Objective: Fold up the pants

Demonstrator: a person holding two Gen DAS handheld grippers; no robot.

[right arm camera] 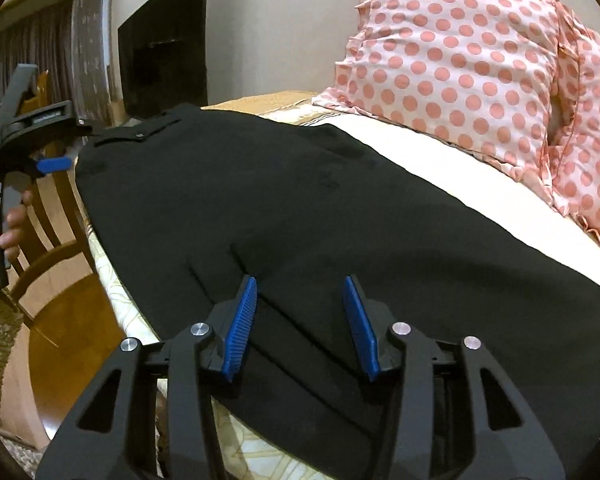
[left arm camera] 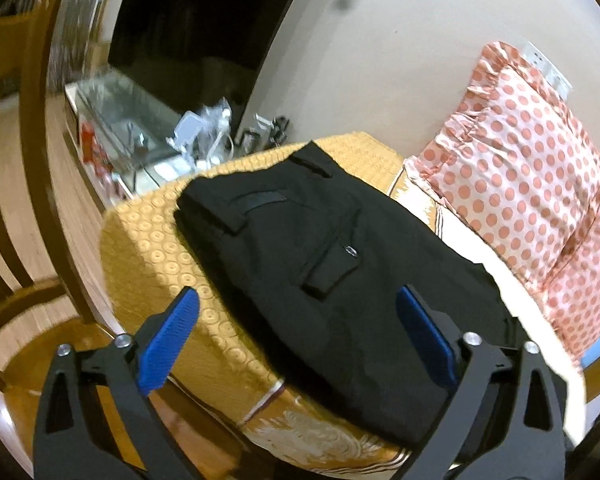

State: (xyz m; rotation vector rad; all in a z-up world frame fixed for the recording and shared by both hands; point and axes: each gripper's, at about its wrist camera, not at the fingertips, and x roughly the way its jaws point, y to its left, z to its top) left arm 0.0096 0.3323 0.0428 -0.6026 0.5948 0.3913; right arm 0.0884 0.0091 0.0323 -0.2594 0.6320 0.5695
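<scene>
Black pants [left arm camera: 324, 264] lie flat on the bed, waistband and pocket flap toward the far end. In the right wrist view the pants [right arm camera: 308, 208] stretch away from me, with leg hems near my fingers. My left gripper [left arm camera: 300, 304] is open, hovering above the waist end with nothing between its blue pads. My right gripper [right arm camera: 300, 292] is open just above the leg end, empty. The left gripper [right arm camera: 54, 165] also shows at the far left of the right wrist view, beside the waistband.
A pink polka-dot pillow [right arm camera: 460, 56] lies at the head of the bed beside the pants. The yellow patterned bedspread [left arm camera: 156, 248] shows at the bed edge. A wooden chair [right arm camera: 52, 256] stands close to the bed. A cluttered glass table [left arm camera: 140, 128] stands beyond.
</scene>
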